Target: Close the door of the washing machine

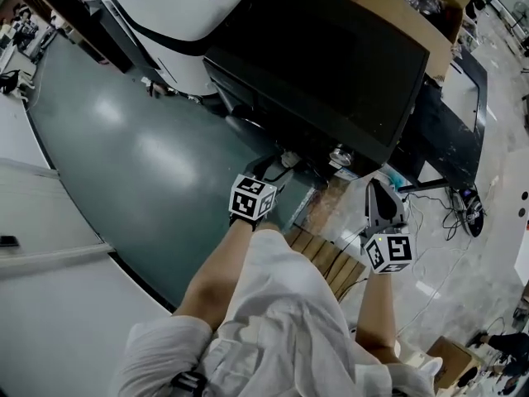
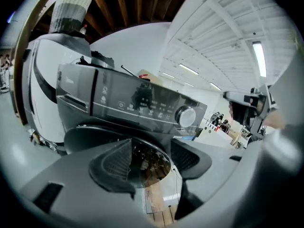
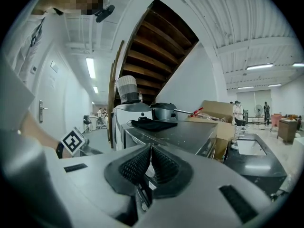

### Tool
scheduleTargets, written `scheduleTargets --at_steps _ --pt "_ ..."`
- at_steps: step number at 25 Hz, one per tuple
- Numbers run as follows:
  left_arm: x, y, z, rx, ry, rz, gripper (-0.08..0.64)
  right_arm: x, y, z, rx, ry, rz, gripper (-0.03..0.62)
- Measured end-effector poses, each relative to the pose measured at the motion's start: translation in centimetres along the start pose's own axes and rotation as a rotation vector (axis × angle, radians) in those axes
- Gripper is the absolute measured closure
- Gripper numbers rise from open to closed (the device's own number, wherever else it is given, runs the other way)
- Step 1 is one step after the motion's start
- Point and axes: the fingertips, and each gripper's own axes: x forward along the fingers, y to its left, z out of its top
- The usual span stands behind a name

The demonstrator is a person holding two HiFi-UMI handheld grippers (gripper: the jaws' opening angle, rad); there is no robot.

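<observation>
The dark washing machine [image 1: 331,64] stands in front of me, seen from above in the head view. In the left gripper view its control panel [image 2: 133,101] with a silver dial [image 2: 186,116] fills the middle. Below it is the round door [image 2: 90,134], whose glass shows between the jaws. My left gripper [image 2: 149,158] is open in front of that glass; I cannot tell whether it touches. In the head view the left gripper [image 1: 277,168] is at the machine's front edge. My right gripper [image 3: 151,163] is shut on nothing, level with the machine's top [image 3: 175,132], and the right gripper [image 1: 376,188] hangs beside its front right corner.
A white appliance [image 1: 178,7] stands left of the machine and a cardboard box [image 1: 397,7] behind it. A pot [image 3: 164,112] and a black cloth [image 3: 152,124] lie on the machine's top. A wooden pallet [image 1: 326,259] lies under me, with cables [image 1: 450,213] on the floor to the right.
</observation>
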Motion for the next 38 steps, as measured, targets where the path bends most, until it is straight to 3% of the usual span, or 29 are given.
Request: scheduleTargets --at_steps 6,9,14,18,22,27,38 --pt "-11.5 1.9 4.1 -0.047 -0.157 0.097 0.303 -2.9 1.4 1.5 0.006 -0.027 -0.006 0.561" --pt "-16.4 1.7 6.8 -0.069 -0.239 0.103 0.313 -3.8 2.5 3.1 -0.005 -0.06 0.001 0.561" --pt "-23.1 -0.5 13.0 0.022 -0.425 0.109 0.419 -5.2 4.1 5.9 -0.034 -0.122 0.014 0.561" --pt "-27.5 -2.1 15.7 0.093 -0.521 0.143 0.52 -6.5 4.9 7.9 -0.044 -0.164 0.017 0.561" --pt "-31.5 -3.0 16.8 0.118 -0.591 0.185 0.532 -7.9 5.4 9.4 -0.045 -0.191 0.023 0.561" --pt "-34.0 -3.4 16.9 0.139 -0.626 0.225 0.534 -8.9 5.6 9.9 -0.045 -0.193 0.031 0.561" --pt "-35.1 -2.3 16.3 0.165 -0.624 0.226 0.543 -7.5 6.2 10.9 -0.05 -0.187 0.012 0.565"
